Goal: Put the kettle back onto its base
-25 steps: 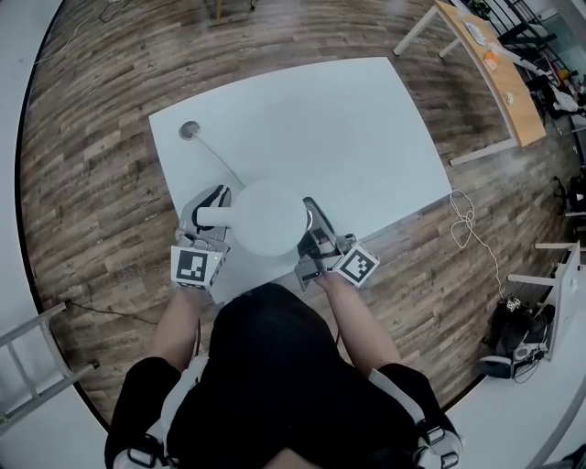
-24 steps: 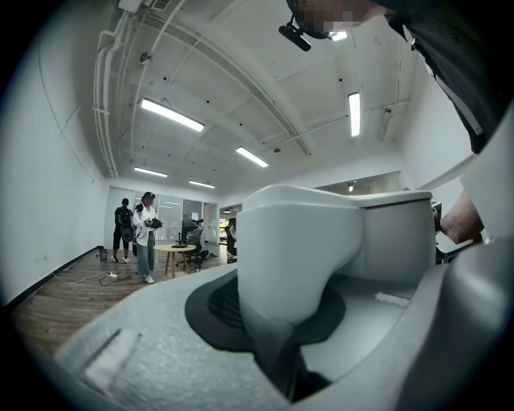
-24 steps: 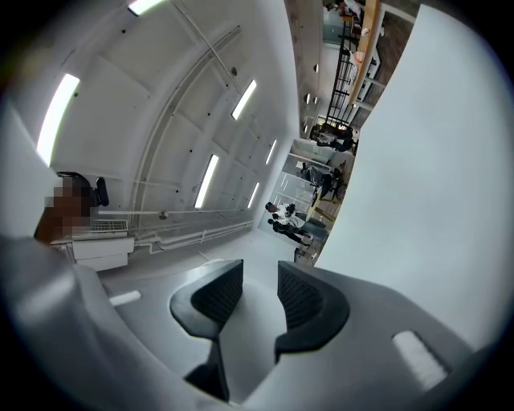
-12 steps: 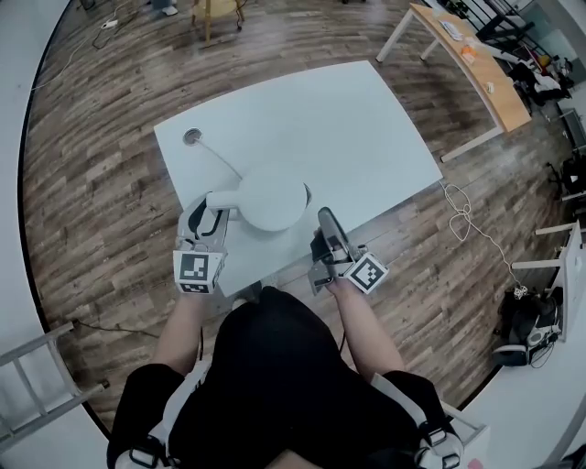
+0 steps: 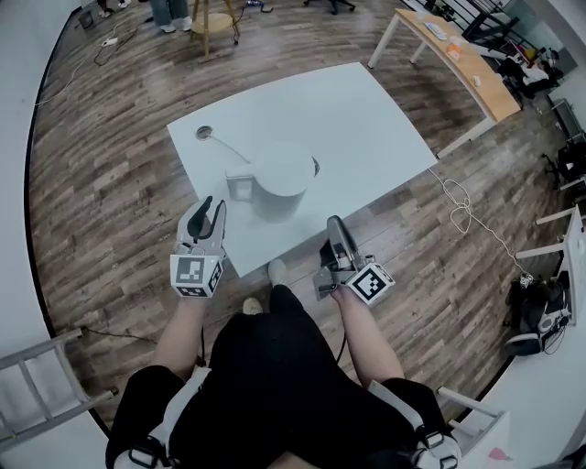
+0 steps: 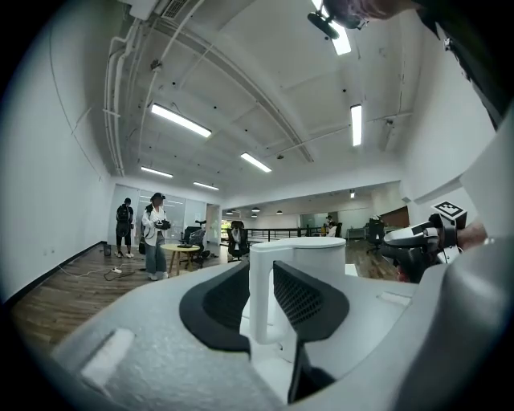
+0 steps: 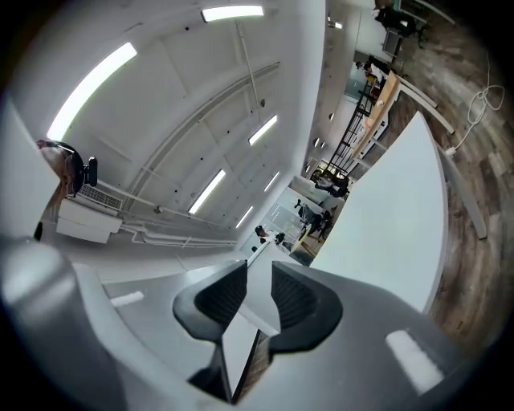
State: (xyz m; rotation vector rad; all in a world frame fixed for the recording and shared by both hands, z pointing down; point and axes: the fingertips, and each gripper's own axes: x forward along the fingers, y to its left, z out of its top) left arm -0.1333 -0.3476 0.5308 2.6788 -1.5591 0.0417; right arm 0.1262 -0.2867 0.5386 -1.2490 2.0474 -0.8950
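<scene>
The white kettle point(image 5: 279, 179) stands upright on the white table point(image 5: 366, 119), its handle point(image 5: 240, 186) turned toward me. I cannot see its base; a white cord point(image 5: 229, 149) runs from a hole in the tabletop to the kettle's foot. My left gripper point(image 5: 212, 209) hangs off the table's near edge, short of the handle. Its jaws opened wide, have just been closing a little, and hold nothing. In the left gripper view point(image 6: 259, 277) the handle point(image 6: 261, 313) shows beyond the gap. My right gripper point(image 5: 335, 224) floats beyond the near edge, right of the kettle; its jaws have just been closing with nothing between them point(image 7: 259, 281).
Wood floor surrounds the table. A wooden desk point(image 5: 476, 64) stands at the far right, a stool point(image 5: 215, 18) and people's legs point(image 5: 169, 9) at the far side. A loose cable point(image 5: 462, 215) lies on the floor at the right and a ladder point(image 5: 37, 385) at the lower left.
My left gripper has let go of the kettle handle and drawn back toward me. The right gripper has also pulled back from the kettle's side. The kettle stays on the table.
</scene>
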